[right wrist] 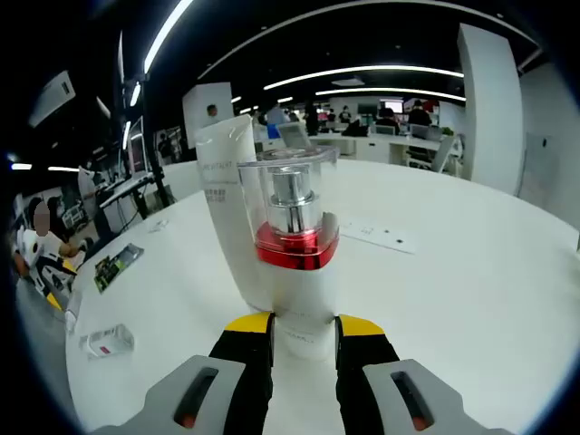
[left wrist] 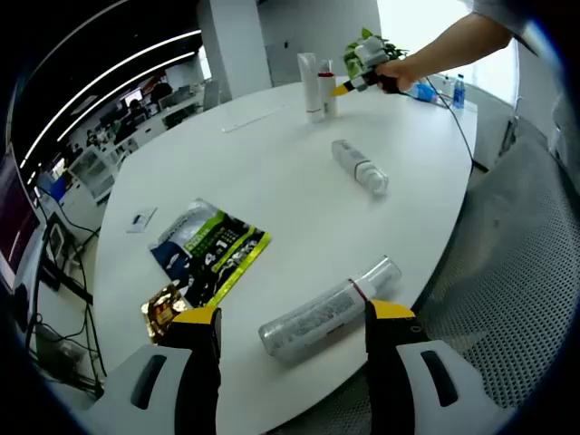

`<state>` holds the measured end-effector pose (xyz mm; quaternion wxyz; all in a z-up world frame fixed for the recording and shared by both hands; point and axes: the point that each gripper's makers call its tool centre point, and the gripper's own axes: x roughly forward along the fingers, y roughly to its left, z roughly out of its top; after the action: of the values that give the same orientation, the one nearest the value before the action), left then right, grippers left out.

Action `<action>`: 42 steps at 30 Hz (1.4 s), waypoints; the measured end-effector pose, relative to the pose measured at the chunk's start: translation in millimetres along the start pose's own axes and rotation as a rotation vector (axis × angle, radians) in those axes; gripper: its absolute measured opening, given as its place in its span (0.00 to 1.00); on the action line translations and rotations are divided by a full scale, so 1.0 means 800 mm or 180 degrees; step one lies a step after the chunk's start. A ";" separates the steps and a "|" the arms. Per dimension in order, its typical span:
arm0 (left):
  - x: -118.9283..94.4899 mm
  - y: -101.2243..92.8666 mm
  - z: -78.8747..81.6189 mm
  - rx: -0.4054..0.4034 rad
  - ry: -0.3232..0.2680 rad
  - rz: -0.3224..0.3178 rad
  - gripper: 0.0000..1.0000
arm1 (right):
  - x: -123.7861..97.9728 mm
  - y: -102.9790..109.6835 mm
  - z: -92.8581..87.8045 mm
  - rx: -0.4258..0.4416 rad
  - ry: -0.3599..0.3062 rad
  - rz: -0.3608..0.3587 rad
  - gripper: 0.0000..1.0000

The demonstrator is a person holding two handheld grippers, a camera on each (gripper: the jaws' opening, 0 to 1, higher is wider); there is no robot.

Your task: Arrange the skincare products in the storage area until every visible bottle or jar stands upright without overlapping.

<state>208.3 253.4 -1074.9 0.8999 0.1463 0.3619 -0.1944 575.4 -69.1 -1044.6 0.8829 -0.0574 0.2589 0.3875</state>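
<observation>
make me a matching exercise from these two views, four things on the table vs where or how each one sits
Things:
1. pump bottle with red collar
2. clear bottle
3. small bottle
4. green-and-black packet

States:
A. lying alone mid-table
B. upright between the right gripper's jaws
C. lying flat, left of the near bottle
D. lying at the near edge, between the left gripper's jaws

Pairs: 1-B, 2-D, 3-A, 4-C

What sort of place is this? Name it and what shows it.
Most likely an open-plan office: a big white oval meeting table, rows of desks with monitors and seated people behind it, and long strip ceiling lights.
</observation>
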 end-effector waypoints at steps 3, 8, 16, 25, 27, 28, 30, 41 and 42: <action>0.000 0.000 0.000 0.0002 -0.0006 -0.0003 0.60 | 0.003 0.001 0.002 0.0027 -0.0011 -0.0025 0.20; 0.000 0.000 0.001 -0.0003 -0.0007 0.0001 0.60 | 0.006 0.001 0.003 0.0115 -0.0037 -0.0031 0.20; -0.001 0.000 0.001 -0.0007 -0.0014 0.0004 0.60 | 0.008 0.001 0.003 0.0268 -0.0049 -0.0070 0.20; 0.000 0.001 0.001 -0.0003 -0.0021 0.0007 0.60 | 0.007 -0.001 0.002 0.0354 -0.0059 -0.0089 0.20; 0.000 0.001 0.002 -0.0003 -0.0024 0.0006 0.60 | 0.006 -0.001 0.002 0.0367 -0.0059 -0.0090 0.19; 0.000 0.000 0.002 -0.0008 -0.0028 0.0004 0.60 | 0.005 0.000 0.001 0.0371 -0.0060 -0.0092 0.19; 0.000 0.001 0.002 -0.0007 -0.0027 0.0004 0.60 | 0.002 0.000 0.001 0.0389 -0.0064 -0.0101 0.17; -0.001 0.000 0.005 0.0011 -0.0063 0.0004 0.60 | -0.027 0.035 -0.027 0.0626 0.0053 -0.0079 0.22; -0.002 0.000 0.005 0.0017 -0.0068 0.0007 0.60 | -0.030 0.039 -0.028 0.0665 0.0044 -0.0077 0.23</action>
<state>209.9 251.8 -1070.9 0.9035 0.1469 0.3516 -0.1959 529.9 -70.0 -1048.9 0.8869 0.0292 0.3034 0.3473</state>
